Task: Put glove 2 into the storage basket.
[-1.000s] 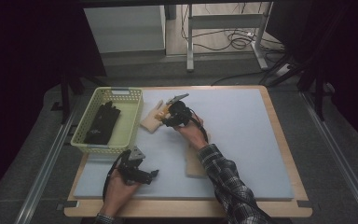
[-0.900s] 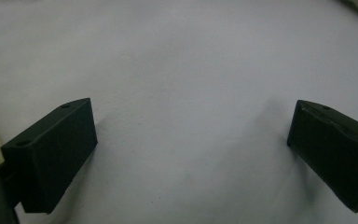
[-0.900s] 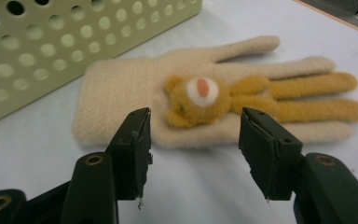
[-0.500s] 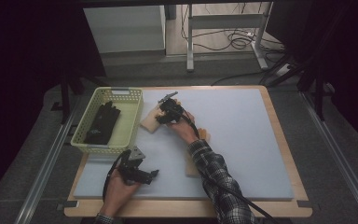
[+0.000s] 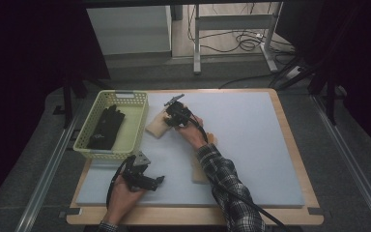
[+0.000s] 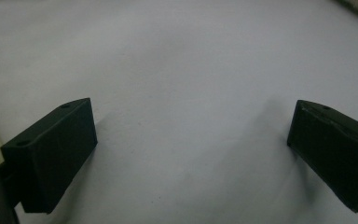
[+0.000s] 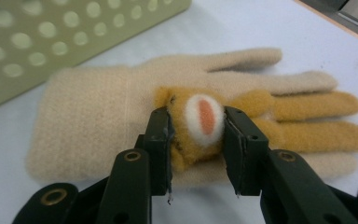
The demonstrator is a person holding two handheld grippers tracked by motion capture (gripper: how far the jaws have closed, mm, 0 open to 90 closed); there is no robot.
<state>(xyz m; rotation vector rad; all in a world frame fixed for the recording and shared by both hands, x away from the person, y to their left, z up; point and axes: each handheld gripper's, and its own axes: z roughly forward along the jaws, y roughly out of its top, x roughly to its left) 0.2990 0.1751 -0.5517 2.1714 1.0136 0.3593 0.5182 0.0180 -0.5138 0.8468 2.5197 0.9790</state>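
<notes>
Beside basket (image 5: 137, 126), right tongs (image 7: 196, 140) just closed on glove (image 7: 98, 116) (pinching patch).

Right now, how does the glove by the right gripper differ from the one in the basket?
The beige glove lies flat on the grey mat beside the basket; the black glove lies inside it. The beige glove has an orange patch pinched by the right gripper, whose jaws have just been closing; the black glove is untouched. Both lie flat.
</notes>
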